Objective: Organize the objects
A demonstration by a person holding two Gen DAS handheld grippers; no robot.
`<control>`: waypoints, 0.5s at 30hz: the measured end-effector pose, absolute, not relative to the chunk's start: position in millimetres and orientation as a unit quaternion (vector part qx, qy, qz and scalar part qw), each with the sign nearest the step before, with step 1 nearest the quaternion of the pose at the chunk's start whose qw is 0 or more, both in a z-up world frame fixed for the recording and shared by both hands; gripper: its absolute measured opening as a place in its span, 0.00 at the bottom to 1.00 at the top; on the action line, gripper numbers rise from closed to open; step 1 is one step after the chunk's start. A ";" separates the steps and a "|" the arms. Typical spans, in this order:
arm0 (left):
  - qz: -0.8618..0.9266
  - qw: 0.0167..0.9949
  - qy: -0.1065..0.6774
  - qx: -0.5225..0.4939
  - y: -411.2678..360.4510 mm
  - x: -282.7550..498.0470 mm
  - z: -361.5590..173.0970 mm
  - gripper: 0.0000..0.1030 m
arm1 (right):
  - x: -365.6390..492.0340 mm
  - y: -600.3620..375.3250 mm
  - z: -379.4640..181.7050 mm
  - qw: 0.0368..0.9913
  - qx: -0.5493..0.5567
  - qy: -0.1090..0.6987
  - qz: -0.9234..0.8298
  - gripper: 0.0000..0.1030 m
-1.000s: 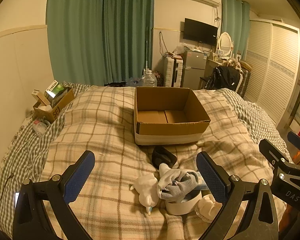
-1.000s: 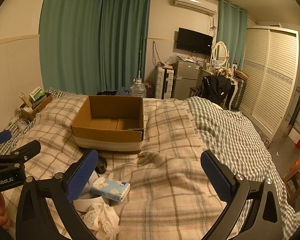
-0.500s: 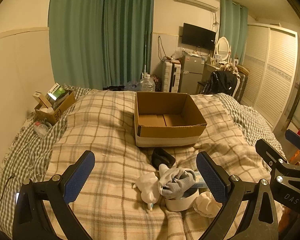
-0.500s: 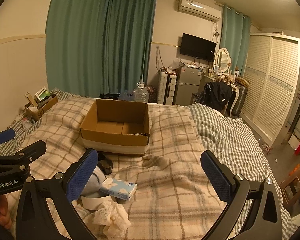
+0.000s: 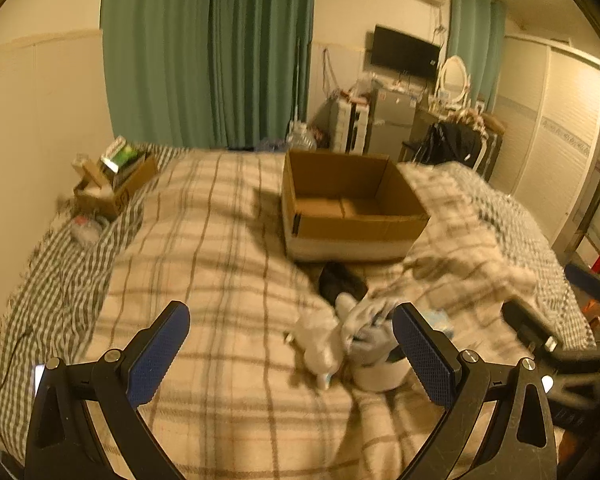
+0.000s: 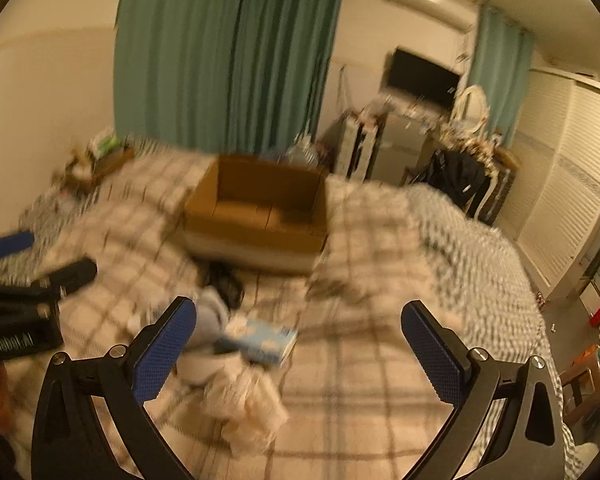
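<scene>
An open, empty cardboard box (image 5: 352,208) (image 6: 256,216) sits on the plaid blanket (image 5: 220,260) in mid-bed. In front of it lies a small pile: a black item (image 5: 342,282) (image 6: 226,282), a white soft toy (image 5: 318,344), grey-white socks (image 5: 366,326) over a white bowl (image 5: 380,376), a blue tissue pack (image 6: 260,340) and a cream crumpled cloth (image 6: 242,408). My left gripper (image 5: 290,354) is open and empty, just left of the pile. My right gripper (image 6: 300,348) is open and empty above the tissue pack. Both views are blurred.
A smaller cardboard box (image 5: 114,182) full of items stands at the bed's far left by the wall. Green curtains (image 5: 208,52), a fridge, a dressing table and white wardrobe doors (image 5: 556,120) lie beyond the bed. A stool (image 6: 588,376) stands at the right.
Both grippers have swung left and tilted, so the box and pile shifted right in the views. Both frames are now motion-blurred. Nothing on the bed has moved.
</scene>
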State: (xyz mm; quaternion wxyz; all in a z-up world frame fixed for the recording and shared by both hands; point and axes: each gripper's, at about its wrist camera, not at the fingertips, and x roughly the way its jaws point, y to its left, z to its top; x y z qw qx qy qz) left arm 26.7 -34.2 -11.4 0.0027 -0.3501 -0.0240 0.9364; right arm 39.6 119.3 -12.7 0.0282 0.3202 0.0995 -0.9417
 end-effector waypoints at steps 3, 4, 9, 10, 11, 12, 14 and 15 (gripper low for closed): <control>0.928 -0.007 -0.021 -0.372 -40.2 22.9 -27.4 1.00 | 32.8 111.8 -45.3 0.044 0.367 0.116 -0.922 0.98; 0.926 -0.010 -0.020 -0.377 -40.7 22.2 -32.7 1.00 | 31.5 109.6 -55.4 0.052 0.379 0.119 -0.916 0.96; 0.912 -0.014 -0.019 -0.409 -42.5 14.8 -56.5 1.00 | 22.3 101.9 -90.8 0.082 0.428 0.127 -0.891 0.90; 0.910 -0.013 -0.019 -0.413 -42.3 12.9 -59.6 1.00 | 20.2 100.8 -97.1 0.088 0.439 0.126 -0.885 0.82; 0.907 -0.011 -0.018 -0.421 -40.8 10.9 -64.0 1.00 | 18.3 101.1 -103.2 0.093 0.451 0.124 -0.879 0.75; 0.905 -0.009 -0.017 -0.426 -40.0 9.7 -66.8 1.00 | 16.6 101.8 -108.6 0.095 0.461 0.120 -0.874 0.62; 0.900 -0.003 -0.017 -0.436 -38.3 6.7 -72.5 1.00 | 14.9 106.2 -111.0 0.099 0.468 0.109 -0.871 0.45; 0.897 0.000 -0.018 -0.442 -37.8 5.0 -76.3 1.00 | 15.6 110.0 -107.8 0.101 0.465 0.101 -0.874 0.34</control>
